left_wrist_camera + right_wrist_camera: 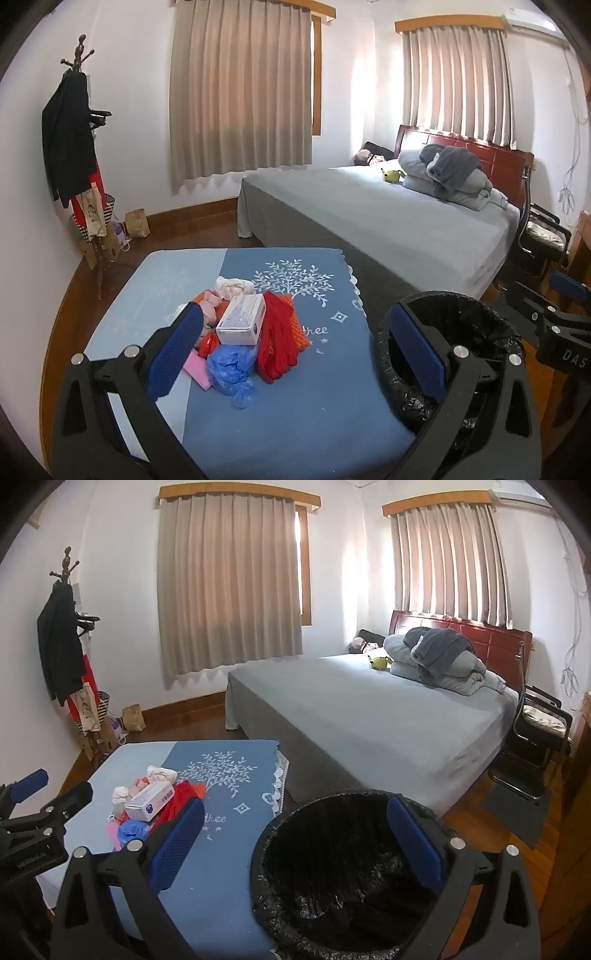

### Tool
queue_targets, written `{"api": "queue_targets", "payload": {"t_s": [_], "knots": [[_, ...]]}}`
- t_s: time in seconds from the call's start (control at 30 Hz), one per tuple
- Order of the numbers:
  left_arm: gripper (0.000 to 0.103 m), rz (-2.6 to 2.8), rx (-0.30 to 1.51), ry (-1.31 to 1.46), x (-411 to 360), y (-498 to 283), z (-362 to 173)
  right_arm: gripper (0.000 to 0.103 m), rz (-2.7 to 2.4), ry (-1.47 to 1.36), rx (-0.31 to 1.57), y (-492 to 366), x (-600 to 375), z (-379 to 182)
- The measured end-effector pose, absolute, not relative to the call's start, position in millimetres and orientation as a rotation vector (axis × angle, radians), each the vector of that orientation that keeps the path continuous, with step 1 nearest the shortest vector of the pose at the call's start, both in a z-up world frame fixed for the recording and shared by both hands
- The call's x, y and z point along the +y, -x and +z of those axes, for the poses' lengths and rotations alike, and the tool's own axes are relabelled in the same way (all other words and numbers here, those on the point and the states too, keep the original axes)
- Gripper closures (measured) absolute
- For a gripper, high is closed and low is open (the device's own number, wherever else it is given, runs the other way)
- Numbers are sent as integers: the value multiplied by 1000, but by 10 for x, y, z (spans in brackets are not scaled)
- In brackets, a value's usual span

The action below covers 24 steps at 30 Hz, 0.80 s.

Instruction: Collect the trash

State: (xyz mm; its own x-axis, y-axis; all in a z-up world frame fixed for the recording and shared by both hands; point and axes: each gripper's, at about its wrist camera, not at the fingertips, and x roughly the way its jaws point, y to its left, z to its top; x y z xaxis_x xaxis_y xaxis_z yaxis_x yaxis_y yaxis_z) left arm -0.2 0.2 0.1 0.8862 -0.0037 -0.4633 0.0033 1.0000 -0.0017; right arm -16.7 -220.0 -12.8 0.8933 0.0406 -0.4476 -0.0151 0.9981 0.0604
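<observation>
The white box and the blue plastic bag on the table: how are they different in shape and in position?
The white box is rigid, with flat faces and printed text; the blue plastic bag is soft and crumpled, with no fixed shape. The white box rests on top of the trash pile; the blue plastic bag lies low at the pile's near edge, on the blue tablecloth. Both belong to the same pile, and no tool holds either.

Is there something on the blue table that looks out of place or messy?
Yes. A loose heap of trash lies on the blue table: a white box on top, red mesh, a crumpled blue bag and white tissue. The black-lined bin stands beside it.
</observation>
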Motion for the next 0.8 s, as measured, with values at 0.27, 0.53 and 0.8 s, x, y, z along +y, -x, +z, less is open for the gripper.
{"api": "queue_targets", "payload": {"t_s": [0.27,0.53,0.8], "knots": [[5,-6,482,-4,-3,-4,-5,6,28,-57,465,187,-2204,-110],[5,4,479,-3,15,14,7,6,27,-56,464,181,-2195,-120],[5,7,480,2,-4,45,13,6,26,-56,466,173,-2191,-116]]}}
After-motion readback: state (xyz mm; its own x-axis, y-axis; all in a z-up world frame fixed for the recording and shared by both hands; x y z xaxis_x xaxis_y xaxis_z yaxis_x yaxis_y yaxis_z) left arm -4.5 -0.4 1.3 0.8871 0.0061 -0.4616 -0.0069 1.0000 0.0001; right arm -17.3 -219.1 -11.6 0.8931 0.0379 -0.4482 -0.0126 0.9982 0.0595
